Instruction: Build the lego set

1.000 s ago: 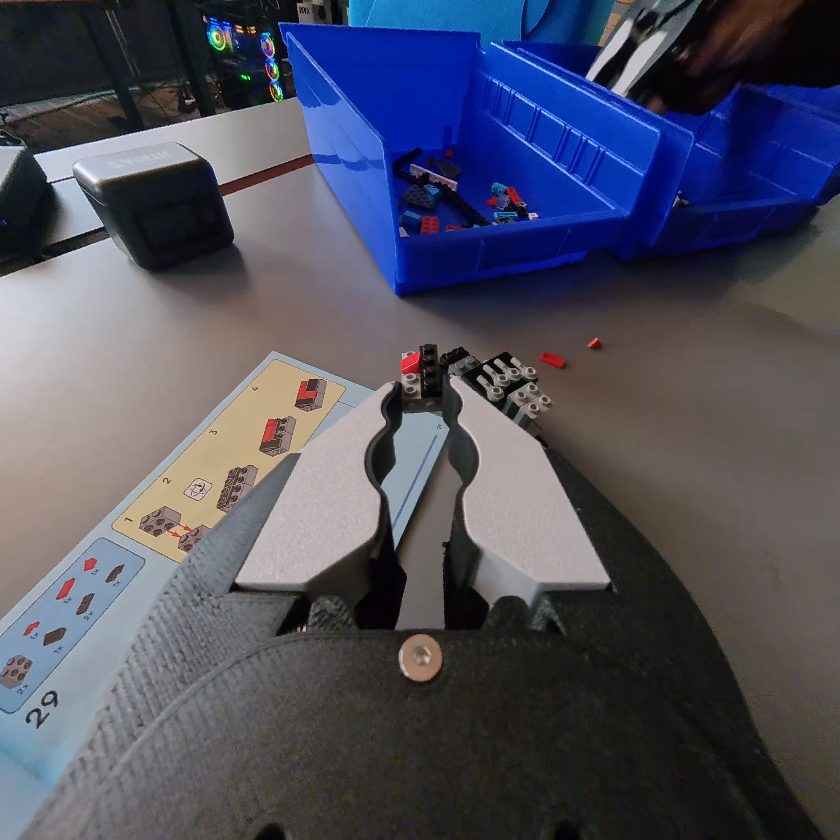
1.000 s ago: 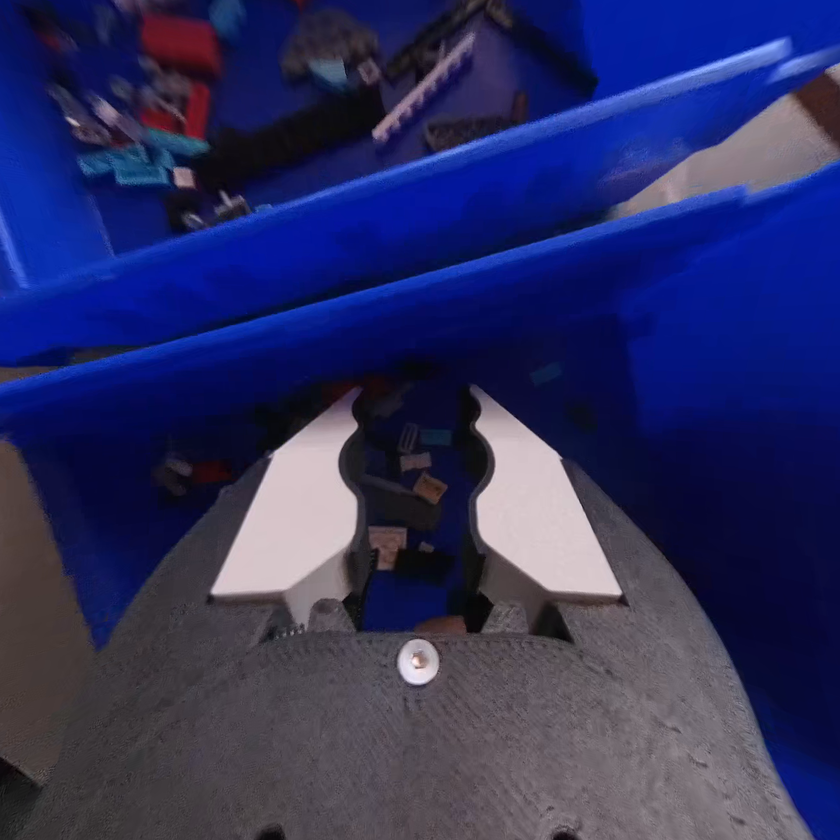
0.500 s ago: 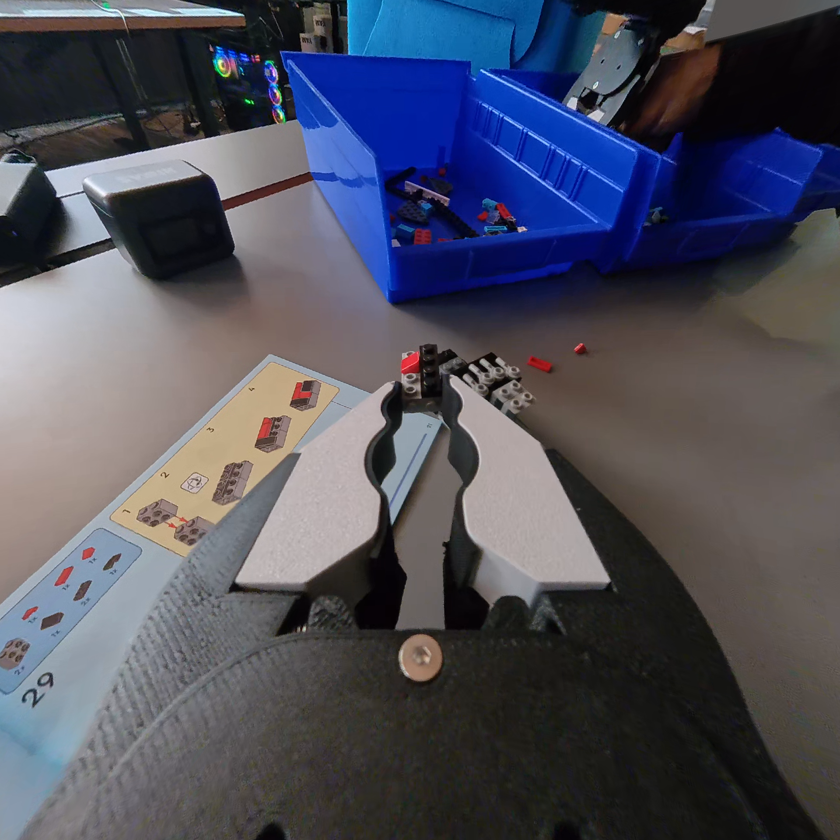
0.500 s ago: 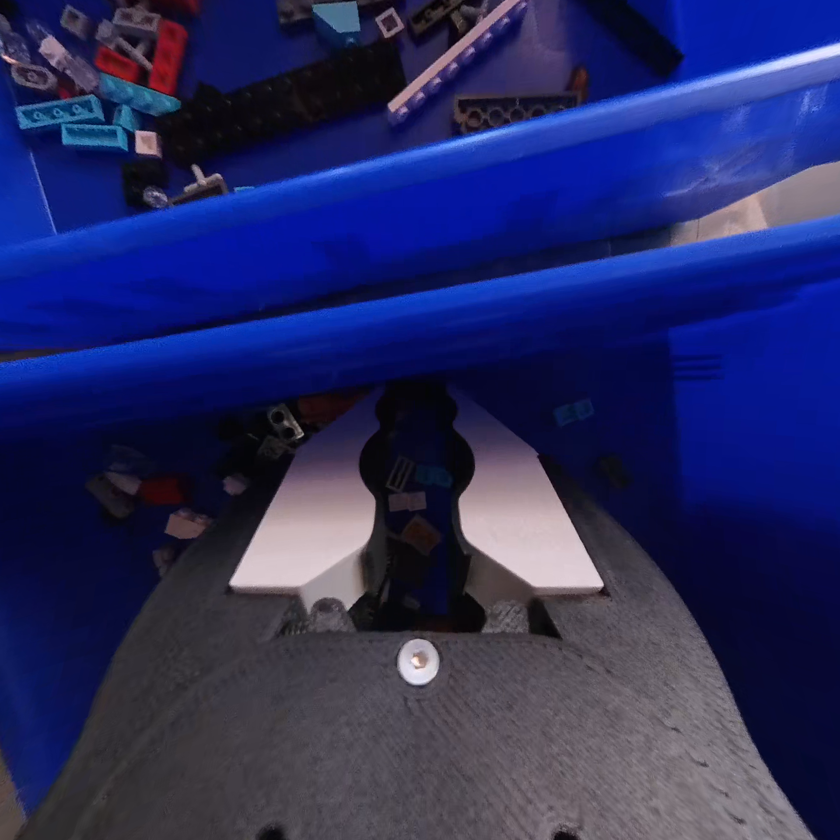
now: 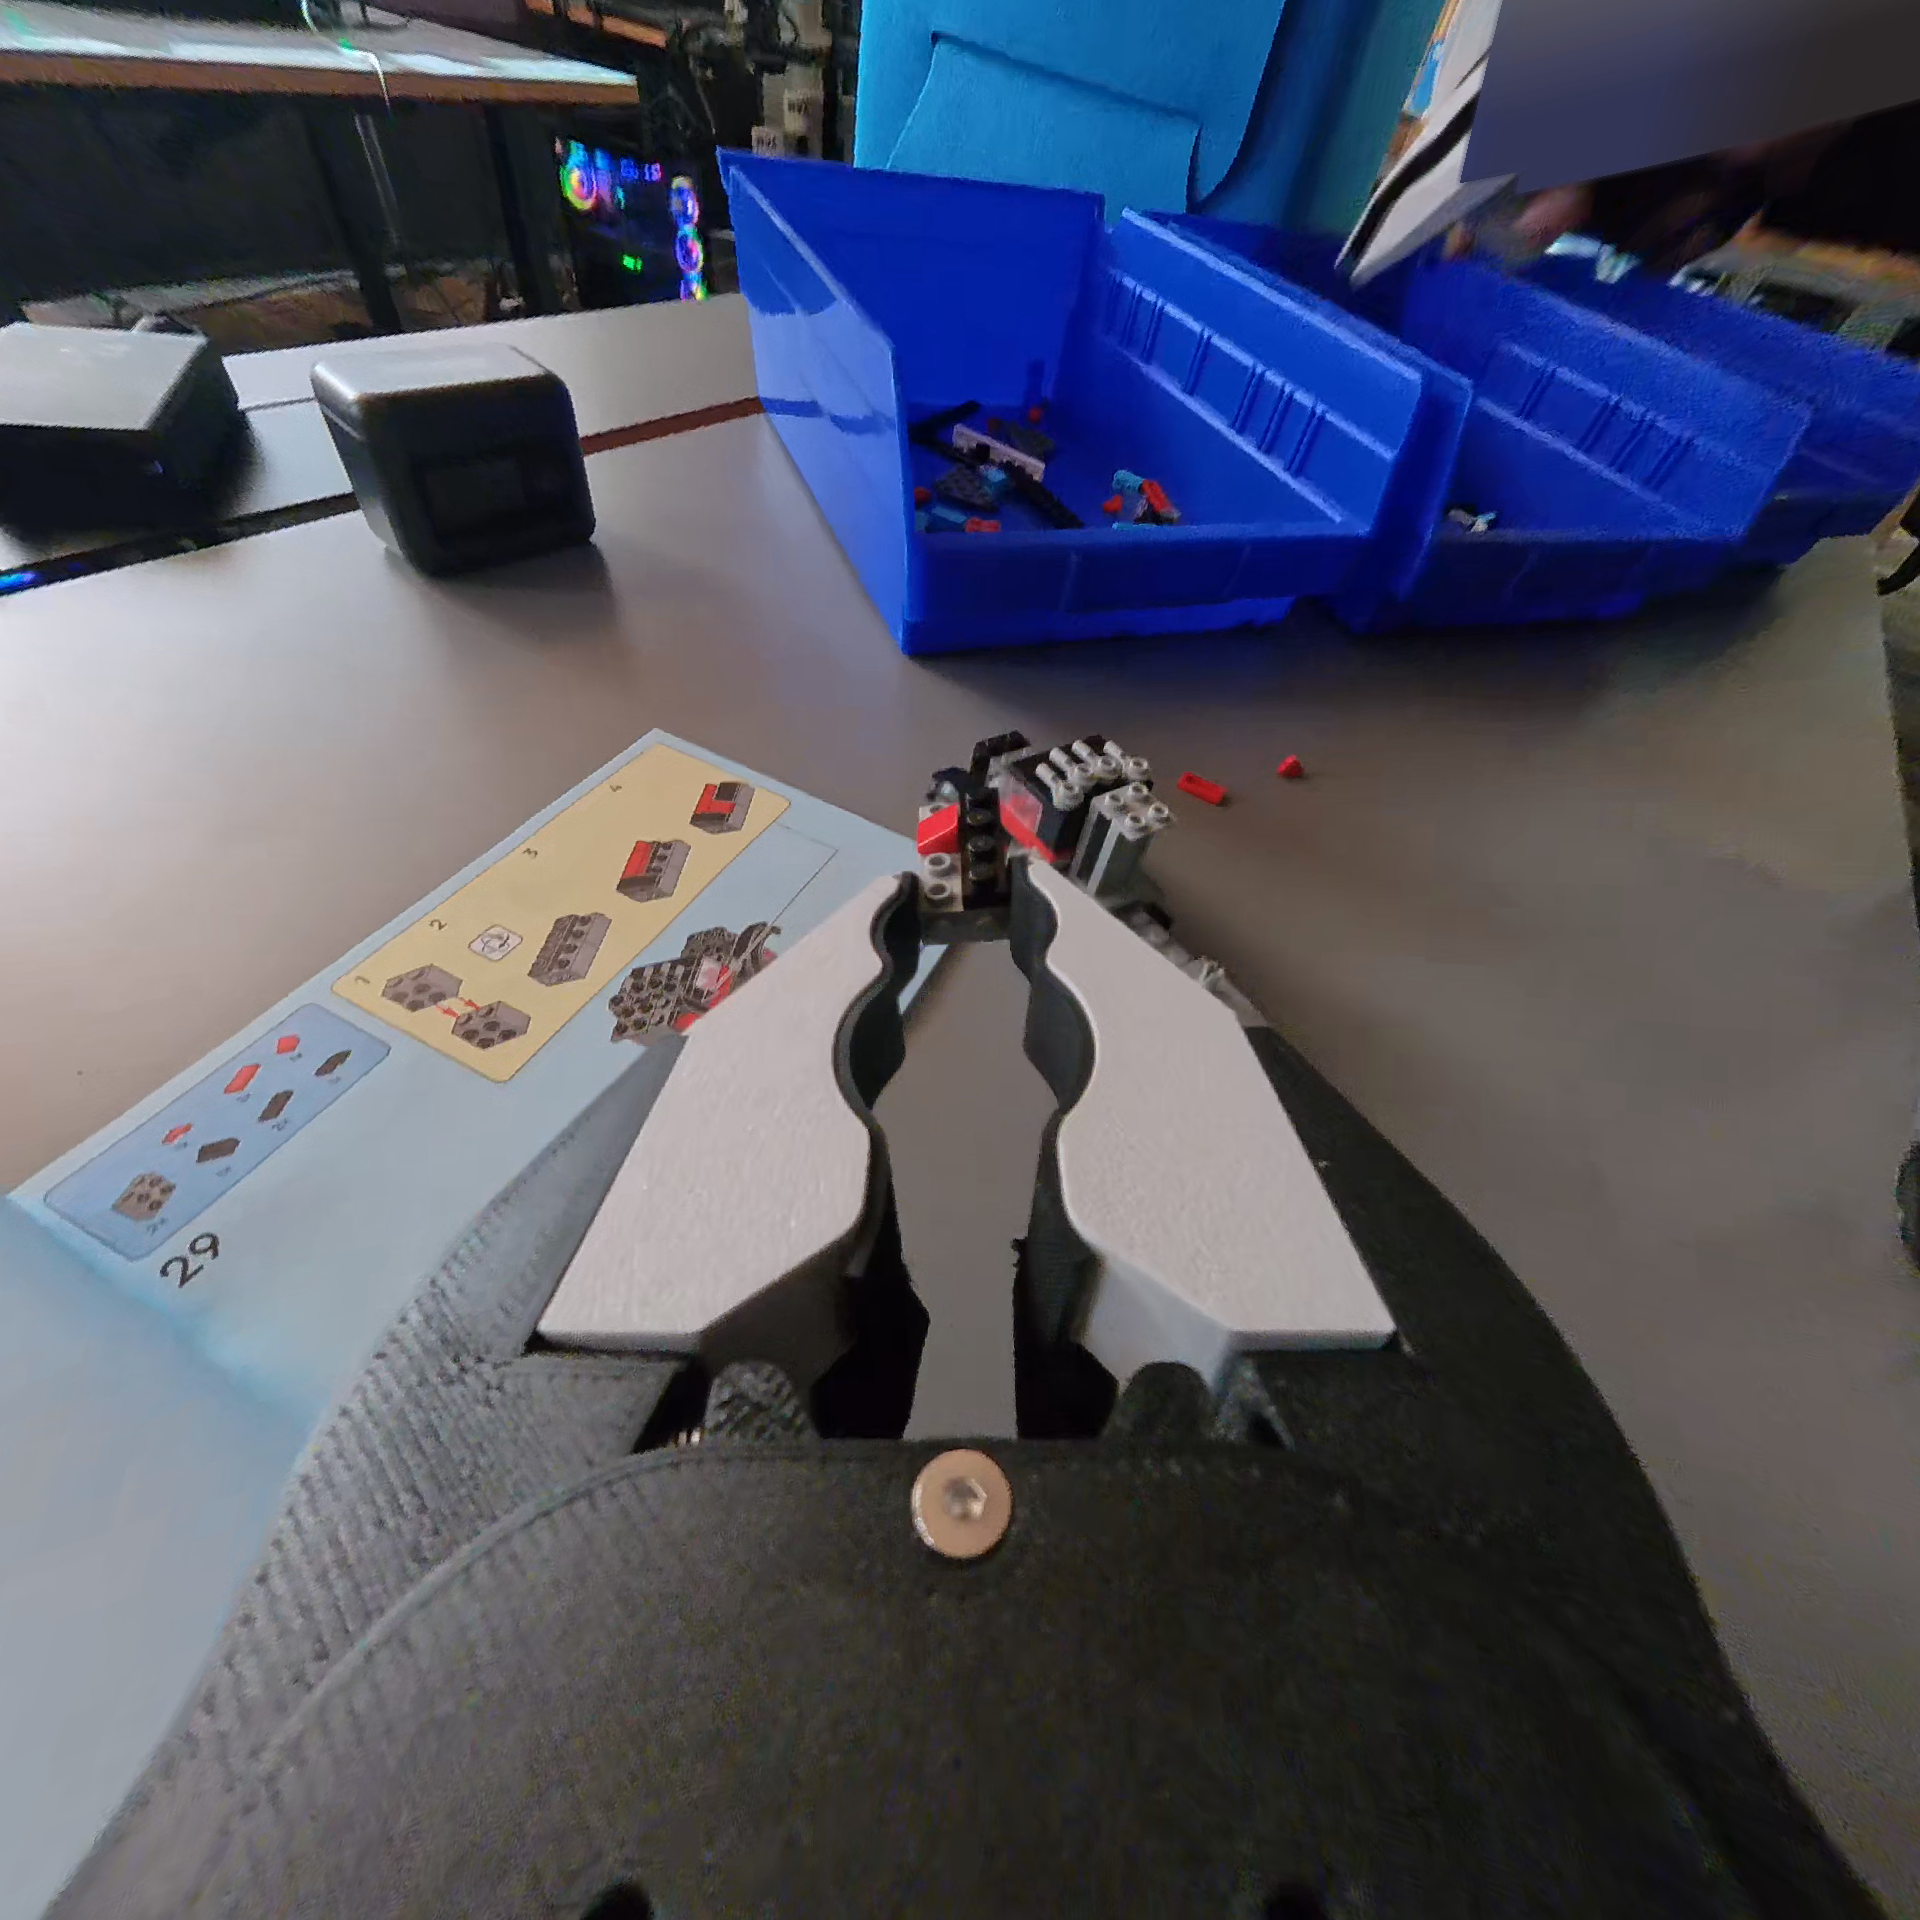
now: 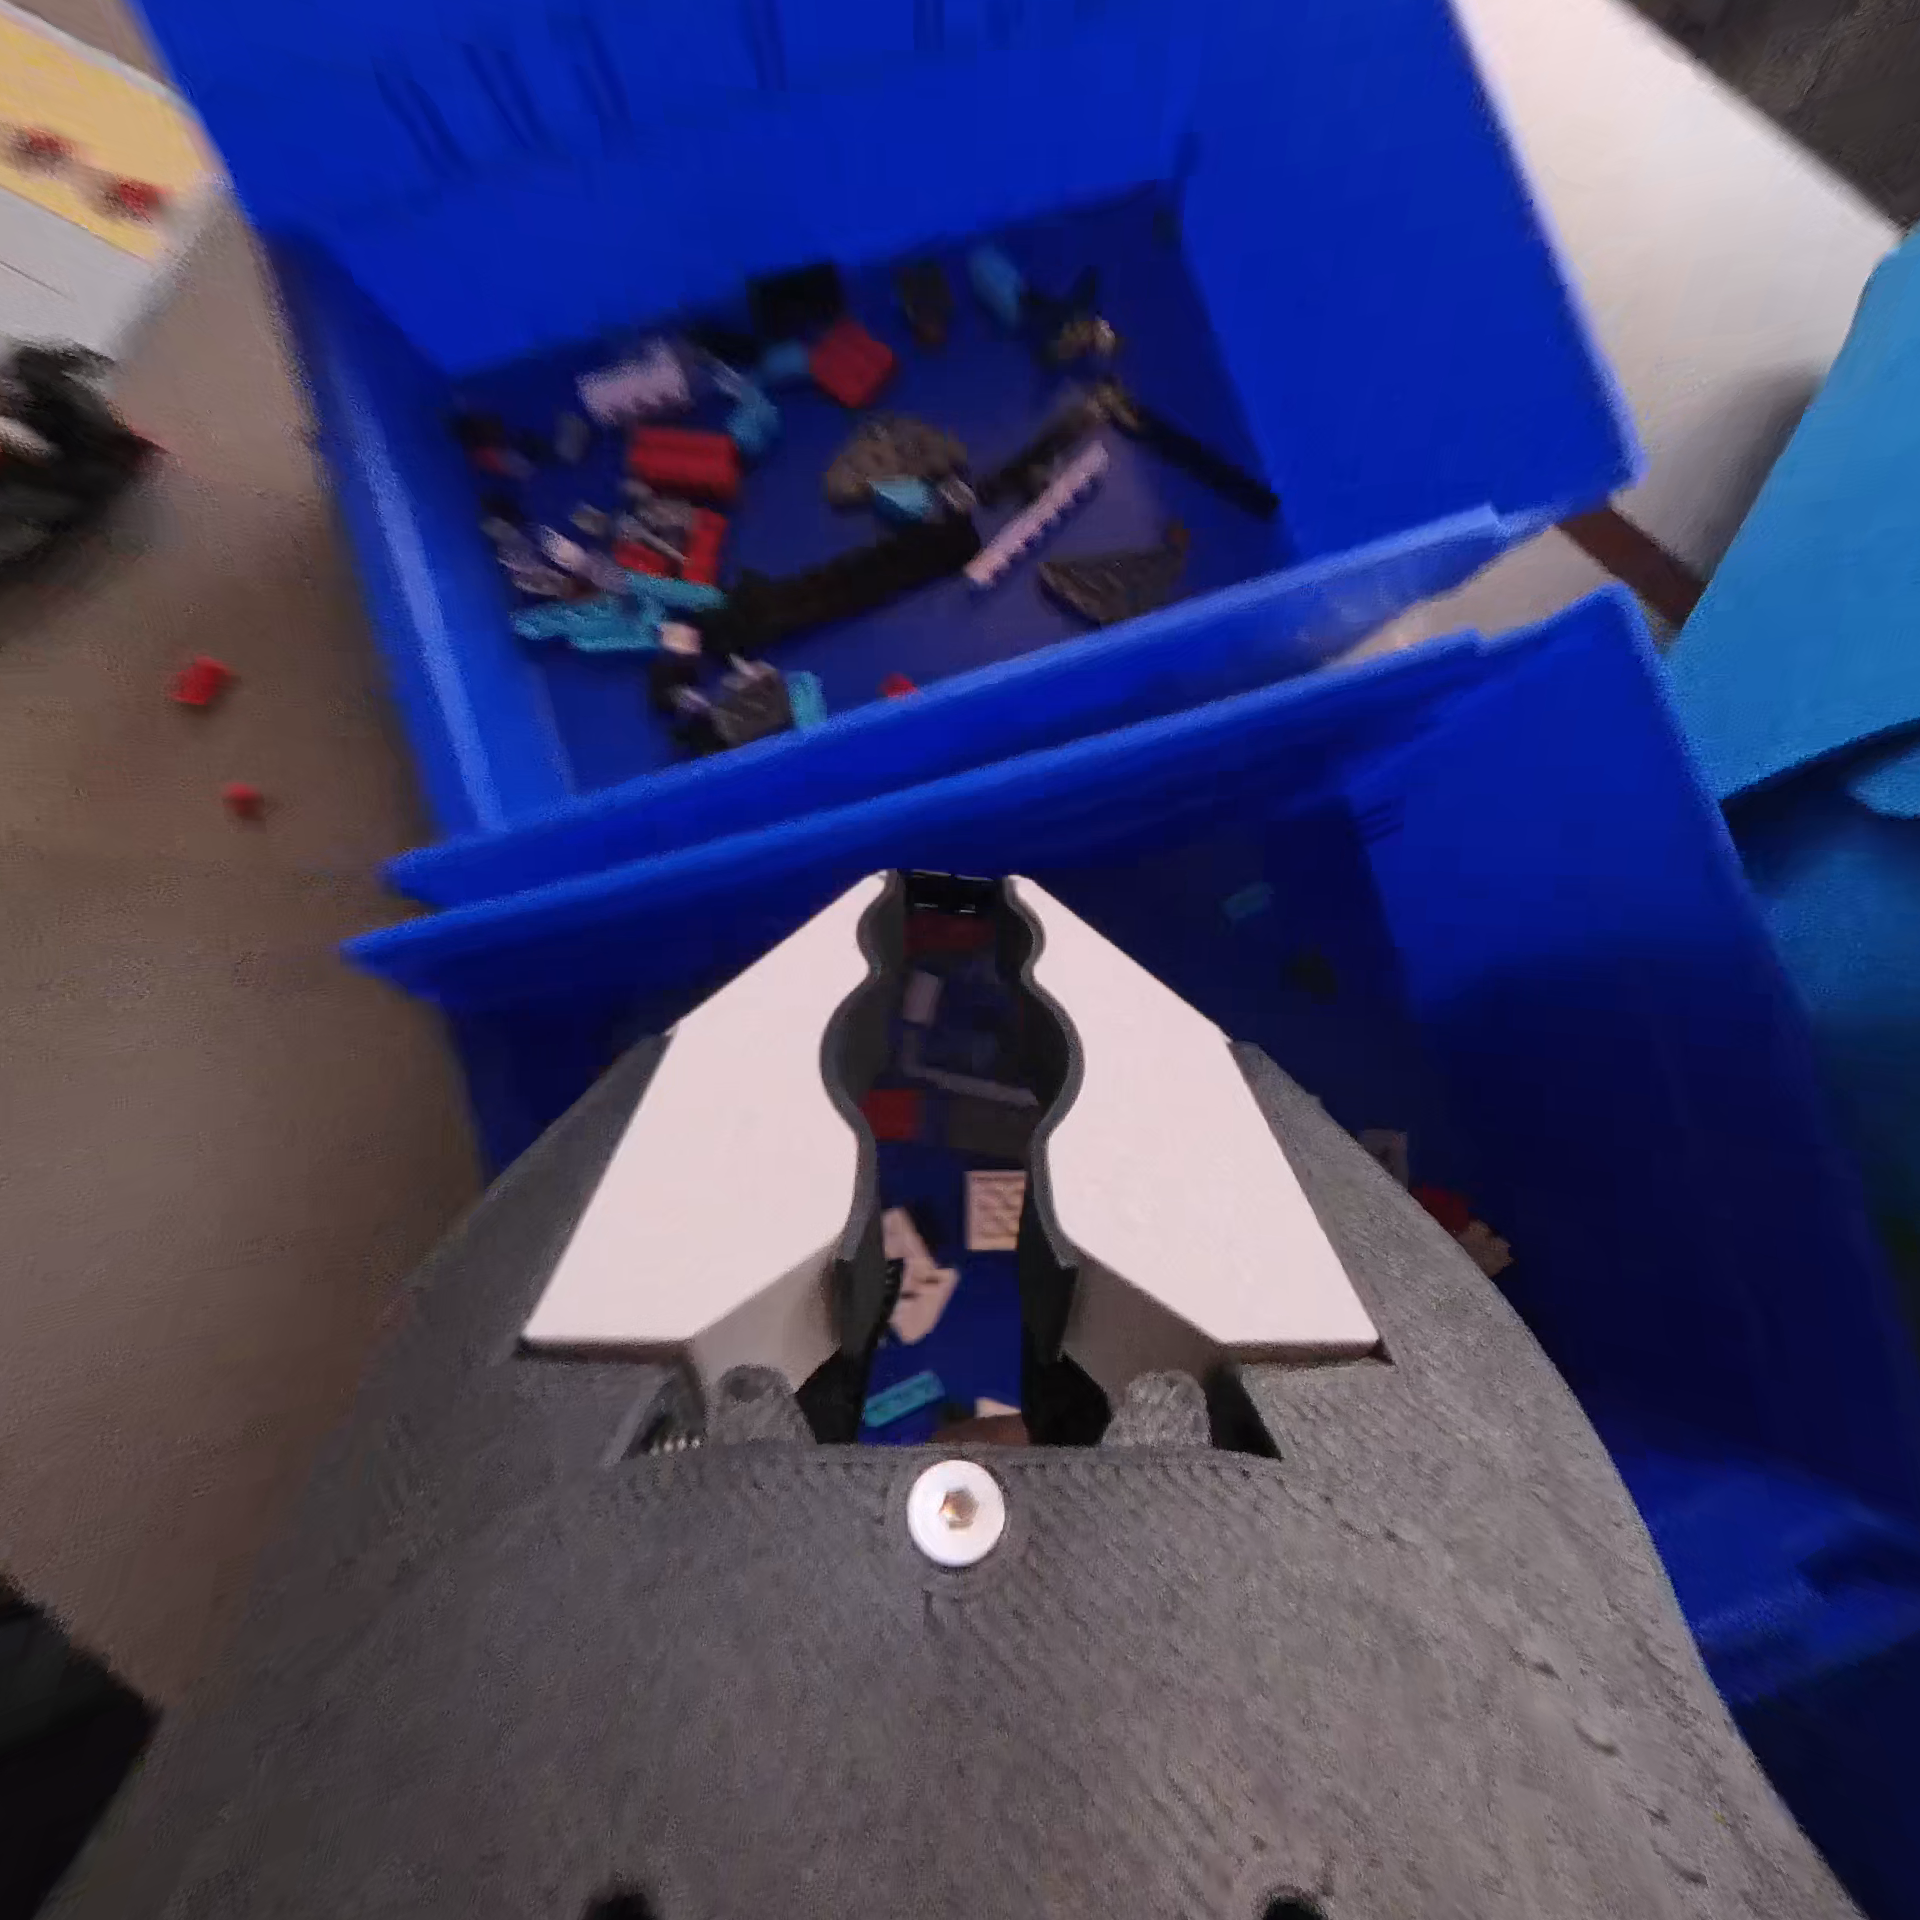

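Note:
My left gripper (image 5: 966, 899) is shut on the base of the partly built lego model (image 5: 1049, 810), a black, grey and red build, and holds it just over the grey table beside the open instruction booklet (image 5: 468, 997). My right gripper (image 6: 948, 883) is above the nearer blue bin (image 6: 1558, 1039). Its fingertips are shut on a small black brick (image 6: 948, 896). The other blue bin (image 6: 1351, 312) lies beyond it and holds several loose pieces. The model shows blurred at the left edge of the right wrist view (image 6: 52, 457).
Two small red pieces (image 5: 1202, 788) (image 5: 1289, 767) lie loose on the table right of the model. They also show in the right wrist view (image 6: 203, 681). Two dark boxes (image 5: 457, 457) stand at the back left. The two blue bins (image 5: 1039, 416) (image 5: 1558, 447) stand side by side at the back. The tips of one gripper are about 40 cm away from the tips of the other.
My right gripper closed its fingers inside the nearer bin and has risen out of it with the black brick. My left gripper has tilted the model a little and kept its grip.

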The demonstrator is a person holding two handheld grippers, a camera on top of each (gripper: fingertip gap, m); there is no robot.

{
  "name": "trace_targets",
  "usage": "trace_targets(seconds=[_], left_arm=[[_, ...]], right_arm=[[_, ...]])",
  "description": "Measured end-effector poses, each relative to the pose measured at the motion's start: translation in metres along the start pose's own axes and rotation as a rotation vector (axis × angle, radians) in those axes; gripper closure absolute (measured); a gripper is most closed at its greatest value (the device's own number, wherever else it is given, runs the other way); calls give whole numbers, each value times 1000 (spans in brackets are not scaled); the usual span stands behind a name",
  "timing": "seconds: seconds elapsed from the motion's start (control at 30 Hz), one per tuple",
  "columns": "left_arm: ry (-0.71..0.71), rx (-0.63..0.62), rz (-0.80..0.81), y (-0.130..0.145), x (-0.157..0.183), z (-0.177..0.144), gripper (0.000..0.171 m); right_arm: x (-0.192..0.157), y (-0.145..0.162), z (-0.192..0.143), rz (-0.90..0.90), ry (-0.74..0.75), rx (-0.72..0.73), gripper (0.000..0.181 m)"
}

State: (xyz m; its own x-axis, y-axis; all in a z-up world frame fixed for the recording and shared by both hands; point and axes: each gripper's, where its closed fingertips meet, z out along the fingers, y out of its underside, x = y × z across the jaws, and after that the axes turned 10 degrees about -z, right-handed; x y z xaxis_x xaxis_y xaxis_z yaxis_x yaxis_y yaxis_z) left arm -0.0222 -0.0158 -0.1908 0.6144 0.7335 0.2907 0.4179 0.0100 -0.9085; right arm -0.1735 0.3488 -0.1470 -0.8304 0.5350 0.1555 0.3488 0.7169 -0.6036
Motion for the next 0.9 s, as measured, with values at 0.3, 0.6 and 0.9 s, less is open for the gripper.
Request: trace_targets(seconds=[0.3,0.6,0.9], left_arm=[[15,-26,-18,2,8,-2,154],[48,-7,-38,8,21,-8,155],[90,-2,-44,10,31,-11,155]], right_arm=[[-197,-68,-4,-108,-350,214,164],[-319,-58,84,-86,-575,163,164],[-315,-66,82,-92,-472,222,159]])
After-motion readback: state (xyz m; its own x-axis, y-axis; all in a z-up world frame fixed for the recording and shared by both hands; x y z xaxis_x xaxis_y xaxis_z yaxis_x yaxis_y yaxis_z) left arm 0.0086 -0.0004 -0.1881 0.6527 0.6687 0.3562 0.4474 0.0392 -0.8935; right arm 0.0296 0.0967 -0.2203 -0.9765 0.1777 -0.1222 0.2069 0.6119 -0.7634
